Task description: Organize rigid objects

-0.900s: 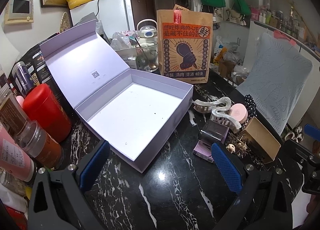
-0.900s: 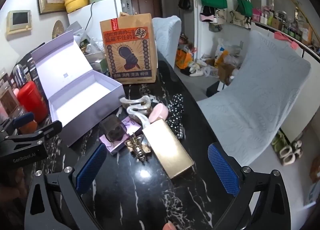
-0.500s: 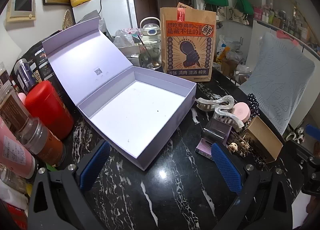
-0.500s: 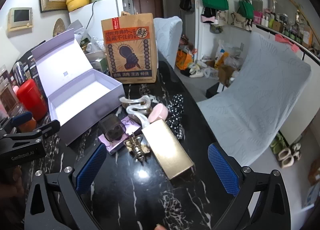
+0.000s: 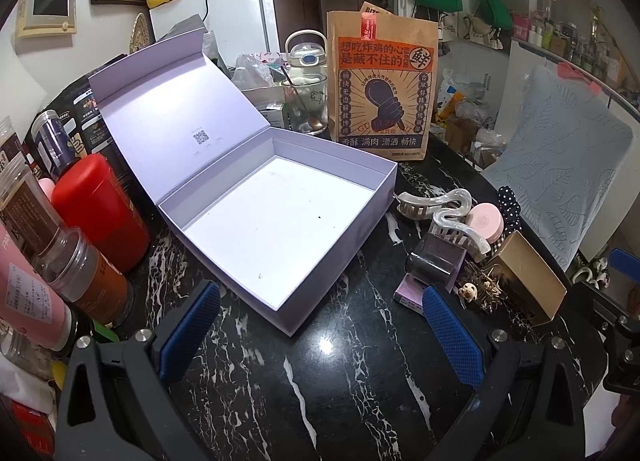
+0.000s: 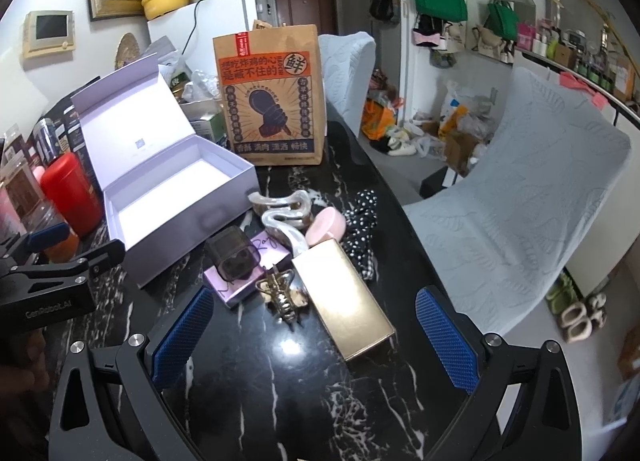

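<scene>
An empty lilac box (image 5: 276, 221) (image 6: 168, 197) with its lid up sits on the black marble table (image 5: 320, 381). Right of it lies a cluster: a pearly claw clip (image 6: 288, 217), a pink round case (image 6: 326, 225), a smoky square case (image 6: 234, 257) on a purple card, a gold claw clip (image 6: 282, 295), a gold box (image 6: 348, 305) and a dotted scrunchie (image 6: 362, 229). My left gripper (image 5: 320, 325) hangs open before the lilac box's near corner. My right gripper (image 6: 316, 325) stands open just short of the gold clip and gold box, holding nothing.
A brown paper bag (image 6: 272, 97) stands behind the box. A red canister (image 5: 100, 213), jars and bottles (image 5: 80, 273) crowd the table's left edge. A chair with a pale blue cover (image 6: 520, 189) stands to the right of the table.
Both views have shifted a little: the box and the cluster sit slightly lower and nearer. Both grippers stay wide open and nothing on the table has moved.
</scene>
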Demonstrator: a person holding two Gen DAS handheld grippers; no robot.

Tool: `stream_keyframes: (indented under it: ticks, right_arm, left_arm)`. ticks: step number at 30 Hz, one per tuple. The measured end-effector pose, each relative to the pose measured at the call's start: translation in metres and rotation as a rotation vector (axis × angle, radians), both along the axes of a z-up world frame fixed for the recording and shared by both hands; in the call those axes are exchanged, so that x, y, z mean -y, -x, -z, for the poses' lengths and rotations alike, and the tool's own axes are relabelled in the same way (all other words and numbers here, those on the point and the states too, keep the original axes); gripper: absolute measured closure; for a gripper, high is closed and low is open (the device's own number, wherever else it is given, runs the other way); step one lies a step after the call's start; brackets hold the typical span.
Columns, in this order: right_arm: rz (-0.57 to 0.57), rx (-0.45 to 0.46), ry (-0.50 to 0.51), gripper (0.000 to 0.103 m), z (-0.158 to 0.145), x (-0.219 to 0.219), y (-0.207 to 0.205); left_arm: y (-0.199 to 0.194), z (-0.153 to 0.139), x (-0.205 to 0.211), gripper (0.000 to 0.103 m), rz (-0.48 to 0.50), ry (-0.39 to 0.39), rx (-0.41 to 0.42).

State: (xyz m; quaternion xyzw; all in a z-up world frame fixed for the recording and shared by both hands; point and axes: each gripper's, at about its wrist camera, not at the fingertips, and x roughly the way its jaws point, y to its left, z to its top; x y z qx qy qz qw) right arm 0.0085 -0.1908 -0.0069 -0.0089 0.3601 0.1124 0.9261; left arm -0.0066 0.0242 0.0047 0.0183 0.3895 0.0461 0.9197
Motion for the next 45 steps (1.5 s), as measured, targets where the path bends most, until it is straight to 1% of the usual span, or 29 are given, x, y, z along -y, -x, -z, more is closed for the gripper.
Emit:
stream_keyframes:
  ticks: [3,8,11,13,15,23,29,31,34,39,45]
  right_arm:
    - [-0.004,-0.001,-0.009,0.000,0.000,0.000,0.000]
    - [-0.005,0.012,0.035,0.000,0.001,-0.002,0.000]
    - [-0.003,0.021,0.041,0.000,0.001,-0.002,0.000]
    - [-0.002,0.002,-0.003,0.000,0.001,0.000,0.001]
    - [-0.003,-0.004,-0.018,0.000,0.002,0.000,0.002]
    - [0.005,0.018,-0.021,0.000,0.000,0.003,0.006]
    - [0.017,0.020,-0.041,0.000,0.000,0.007,0.007]
    - [0.016,0.024,-0.048,0.000,0.001,0.009,0.009]
    - [0.000,0.018,-0.057,0.000,0.005,0.009,0.008]
    - [-0.029,0.004,-0.041,0.000,0.014,0.006,0.003]
    - [-0.047,-0.004,-0.046,0.000,0.028,0.002,-0.005]
  left_arm:
    - [0.000,0.000,0.000,0.000,-0.002,0.003,0.000]
    - [0.001,0.000,0.000,0.000,0.002,0.006,-0.005]
    - [0.001,0.000,0.000,0.000,0.004,0.007,-0.003]
    - [0.002,0.000,0.001,0.000,0.005,0.009,-0.003]
    - [0.003,-0.001,0.001,0.000,0.007,0.009,-0.002]
    - [0.003,-0.003,0.003,0.000,0.012,0.012,0.006]
    - [0.005,-0.004,0.005,0.000,0.030,0.055,0.025]
    - [0.005,-0.002,0.006,0.000,0.050,0.071,0.028]
    - [0.003,0.006,0.008,0.000,0.068,0.089,0.007]
    - [0.002,0.019,0.008,0.000,0.080,0.124,-0.013]
    - [-0.001,0.030,0.009,0.000,0.099,0.133,-0.025]
